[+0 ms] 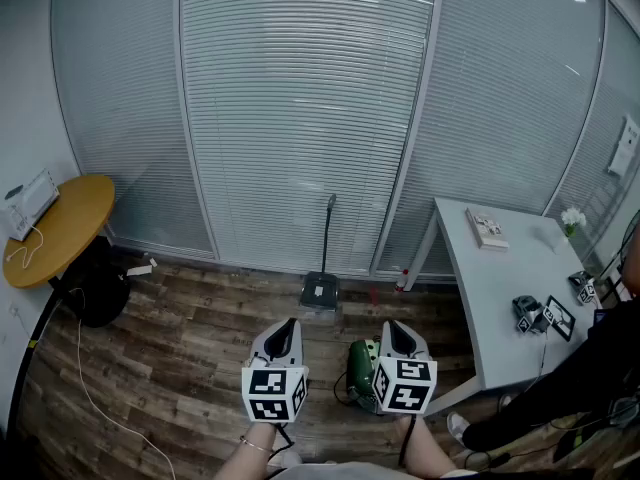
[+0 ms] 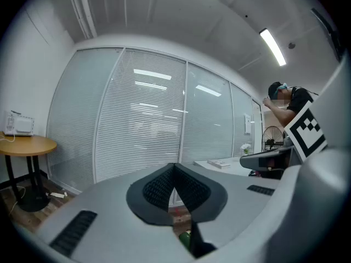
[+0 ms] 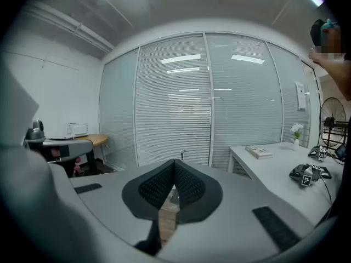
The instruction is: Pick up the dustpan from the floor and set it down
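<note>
Dustpan: the dustpan [image 1: 320, 290] sits on the wood floor [image 1: 170, 358] against the glass partition [image 1: 300, 118], with its long handle upright. It is ahead of both tools and apart from them.
Left hand-held gripper: the left hand-held gripper [image 1: 285, 325] is held over the floor. Its jaws are closed tip to tip with nothing between them.
Right hand-held gripper: the right hand-held gripper [image 1: 396, 326] is beside the left one. Its jaws are also closed and empty.
Hidden from the right gripper view: only the top of the dustpan's handle shows above the jaw tips. The pan is behind them.
Green object: the green object [image 1: 360, 361] on the floor is half covered by the right hand-held gripper. It may be a bag, but it is too hidden to name.
Surface: the white surface [image 1: 490, 298] at the right carries a book [image 1: 487, 228].
Person: the person in dark clothes [image 1: 560, 388] is cut off by the right edge.
</note>
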A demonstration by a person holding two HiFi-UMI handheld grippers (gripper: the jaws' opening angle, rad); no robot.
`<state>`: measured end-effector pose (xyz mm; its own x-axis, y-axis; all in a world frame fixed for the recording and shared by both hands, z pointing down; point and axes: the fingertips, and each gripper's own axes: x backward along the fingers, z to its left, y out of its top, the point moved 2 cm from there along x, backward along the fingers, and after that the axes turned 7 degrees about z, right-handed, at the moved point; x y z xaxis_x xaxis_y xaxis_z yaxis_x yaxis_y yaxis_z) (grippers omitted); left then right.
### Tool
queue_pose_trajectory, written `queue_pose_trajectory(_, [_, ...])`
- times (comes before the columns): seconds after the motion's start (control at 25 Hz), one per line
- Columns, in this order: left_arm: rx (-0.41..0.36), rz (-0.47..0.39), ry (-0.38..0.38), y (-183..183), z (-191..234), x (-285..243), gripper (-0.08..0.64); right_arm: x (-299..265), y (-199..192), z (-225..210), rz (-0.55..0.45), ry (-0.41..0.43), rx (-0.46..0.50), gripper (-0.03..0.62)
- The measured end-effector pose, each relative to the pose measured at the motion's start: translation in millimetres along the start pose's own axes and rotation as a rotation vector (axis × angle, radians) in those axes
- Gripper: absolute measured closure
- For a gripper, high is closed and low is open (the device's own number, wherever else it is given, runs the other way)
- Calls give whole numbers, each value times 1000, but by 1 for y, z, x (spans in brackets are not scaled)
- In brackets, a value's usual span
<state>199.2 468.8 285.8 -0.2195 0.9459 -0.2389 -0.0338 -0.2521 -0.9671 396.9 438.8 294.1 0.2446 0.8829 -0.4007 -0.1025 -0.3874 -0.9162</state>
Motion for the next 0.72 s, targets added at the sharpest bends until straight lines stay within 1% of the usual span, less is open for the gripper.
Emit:
queue_pose_trajectory(0.2, [13, 17, 16, -8, 12, 3, 543, -3, -8, 9, 0, 46, -59, 560])
queue_pose_trajectory(0.4, [13, 13, 18, -8, 26, 1, 543, -12, -6, 15, -3, 31, -68, 560])
queue_pose_trajectory(0.72, [-22, 14, 1, 0, 52, -9, 543, -34, 1, 35, 3, 14, -96, 560])
